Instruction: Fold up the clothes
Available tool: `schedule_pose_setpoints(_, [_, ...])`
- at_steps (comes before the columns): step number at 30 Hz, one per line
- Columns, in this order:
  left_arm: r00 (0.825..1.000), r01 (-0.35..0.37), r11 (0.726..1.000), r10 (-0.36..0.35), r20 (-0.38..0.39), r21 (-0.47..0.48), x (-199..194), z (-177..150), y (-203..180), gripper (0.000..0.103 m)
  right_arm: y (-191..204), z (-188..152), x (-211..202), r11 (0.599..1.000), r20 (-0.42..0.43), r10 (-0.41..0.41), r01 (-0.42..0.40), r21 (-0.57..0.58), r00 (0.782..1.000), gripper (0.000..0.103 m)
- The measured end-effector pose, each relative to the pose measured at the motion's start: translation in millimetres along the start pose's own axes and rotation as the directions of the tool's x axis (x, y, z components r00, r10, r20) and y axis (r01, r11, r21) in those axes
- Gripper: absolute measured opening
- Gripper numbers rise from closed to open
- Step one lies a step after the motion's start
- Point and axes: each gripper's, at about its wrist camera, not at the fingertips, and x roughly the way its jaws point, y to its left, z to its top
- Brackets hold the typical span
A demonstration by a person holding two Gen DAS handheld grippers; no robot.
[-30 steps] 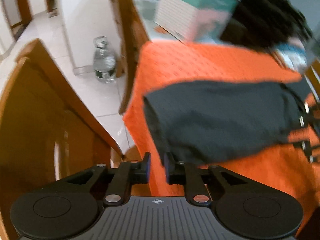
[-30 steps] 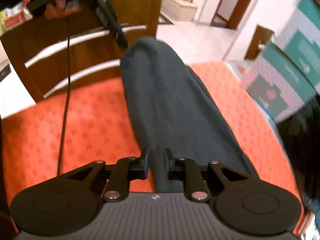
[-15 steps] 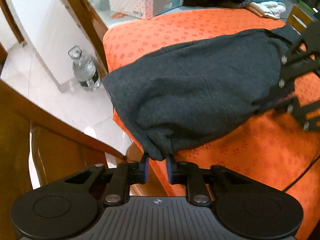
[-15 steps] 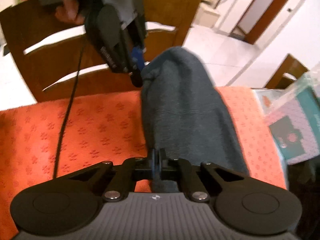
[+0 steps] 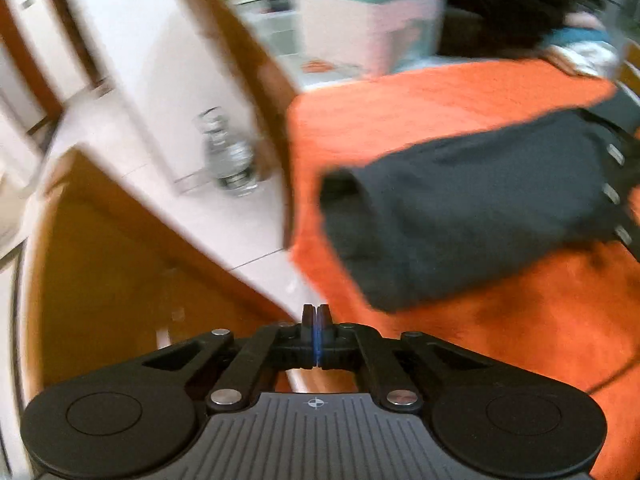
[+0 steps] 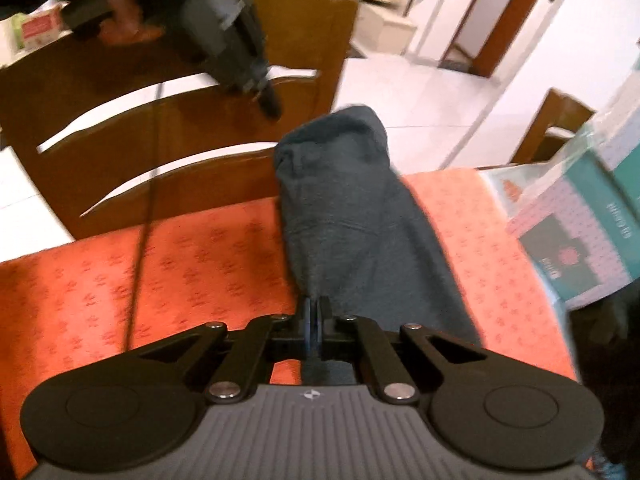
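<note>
One dark grey garment [image 5: 472, 208], folded into a long band, lying on the orange flower-print cloth [image 5: 460, 96] over the worktop. Two tongs. One wooden chair [image 6: 168, 128] at the worktop's far side in the right wrist view, a second chair back [image 6: 560, 124] further right. One clear water bottle [image 5: 228, 156] on the tiled floor [image 5: 132, 152]. One teal-and-pink printed box [image 6: 588, 236] at the cloth's edge, dark clothes heaped beside it [image 5: 516, 4].

Left tongs [image 5: 315, 314] pressed together, nothing between them, off the garment, just short of the worktop edge over floor and chair wood. In the right wrist view, seen up top, tilted nose-down over the chair back [image 6: 236, 56], gripped by a hand [image 6: 120, 4]; cable [image 6: 144, 208] trailing down from there across the cloth.

Right tongs [image 6: 314, 308] clamped on the garment's near end, fabric running up between the fingers. In the left wrist view only its linkage visible at the right edge [image 5: 616, 184], at the garment's end.

Garment's long axis straight away from the right tongs, toward the chair; far end rounded, bunched, hanging just past the cloth's edge. In the left wrist view, same axis left-right, free end pointing left, slightly toward the camera. Left wrist view heavily motion-blurred, fine detail unreadable.
</note>
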Motion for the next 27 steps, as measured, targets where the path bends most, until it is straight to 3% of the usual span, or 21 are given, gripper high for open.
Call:
schedule_pose_setpoints(3, [1.0, -0.004, 1.0, 0.004, 0.027, -0.022, -13, 6, -3, 0.004, 2, -5, -8, 0.999, 0.01, 0.027, -0.027, 0.043, 1.0, 0.008])
schedule_pose_setpoints(8, [0.999, -0.003, 1.0, 0.004, 0.045, -0.012, -26, 12, -22, 0.005, 3, -28, -37, 0.99, 0.026, -0.01, 0.006, 0.141, 1.0, 0.019])
schedule_pose_setpoints(11, [0.999, 0.0, 1.0, 0.0, 0.047, -0.012, -30, 13, -33, 0.013, 4, -41, -54, 0.98, 0.033, -0.032, 0.025, 0.199, 0.999, 0.028])
schedule_pose_setpoints(17, [0.993, 0.033, 0.999, -0.028, 0.115, -0.042, -56, 14, -64, 0.018, 5, -74, -89, 0.944, 0.034, -0.092, 0.076, 0.32, 0.995, 0.028])
schedule_pose_setpoints(20, [0.989, 0.055, 0.998, -0.049, 0.137, -0.039, -65, 15, -84, 0.031, 6, -104, -110, 0.915, 0.012, -0.138, 0.123, 0.383, 0.99, 0.028])
schedule_pose_setpoints(27, [0.99, 0.08, 0.997, -0.079, 0.12, -0.002, -71, 16, -138, 0.039, 2, -180, -152, 0.843, -0.056, -0.222, 0.22, 0.491, 0.973, 0.029])
